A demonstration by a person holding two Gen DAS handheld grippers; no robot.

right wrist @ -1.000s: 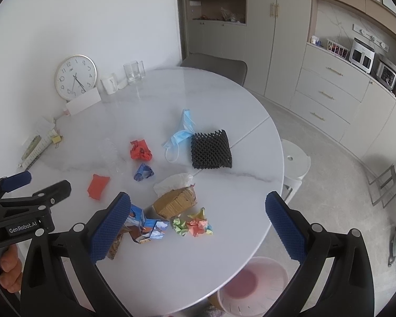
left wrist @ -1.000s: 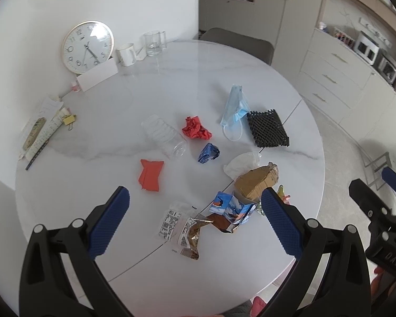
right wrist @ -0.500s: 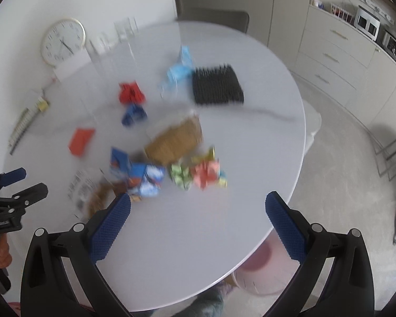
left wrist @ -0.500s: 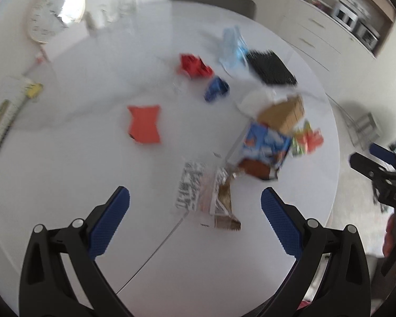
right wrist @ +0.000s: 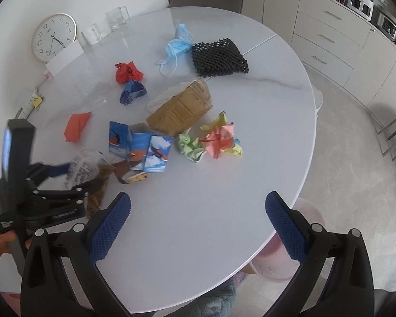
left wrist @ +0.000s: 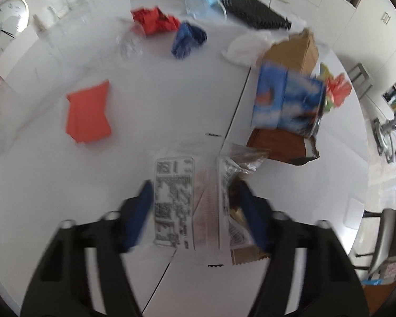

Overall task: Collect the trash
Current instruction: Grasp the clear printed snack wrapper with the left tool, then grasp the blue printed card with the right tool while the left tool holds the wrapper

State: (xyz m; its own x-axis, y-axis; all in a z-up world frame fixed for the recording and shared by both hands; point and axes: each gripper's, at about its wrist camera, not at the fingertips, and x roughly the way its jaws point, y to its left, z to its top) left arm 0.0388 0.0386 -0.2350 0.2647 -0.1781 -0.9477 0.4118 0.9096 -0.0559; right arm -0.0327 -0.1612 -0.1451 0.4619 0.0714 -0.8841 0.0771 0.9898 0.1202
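A clear printed wrapper [left wrist: 182, 203] and a brown snack wrapper [left wrist: 240, 174] lie flat on the white round table [right wrist: 224, 198]. My left gripper [left wrist: 196, 211] points down over them; its jaws are closing with the wrappers between the blue pads, and no firm pinch shows. The right wrist view has that gripper [right wrist: 76, 177] at the left. My right gripper [right wrist: 198, 224] hangs open over the near table edge with nothing in it. More trash lies around: a blue bird carton [right wrist: 140, 150], brown cardboard [right wrist: 182, 111], crumpled coloured papers [right wrist: 219, 140] and orange folded paper [left wrist: 88, 115].
Farther back lie red crumpled paper [right wrist: 128, 72], a blue scrap [right wrist: 133, 92], a face mask [right wrist: 178, 45], black foam netting [right wrist: 219, 58] and a clear bottle [right wrist: 97, 95]. A clock [right wrist: 54, 37] and glasses stand by the wall. A pink bin [right wrist: 285, 261] sits below the near table edge.
Both grippers have dropped toward the table. The left one came down over the wrappers and its jaws narrowed around them. The right one stays wide open.
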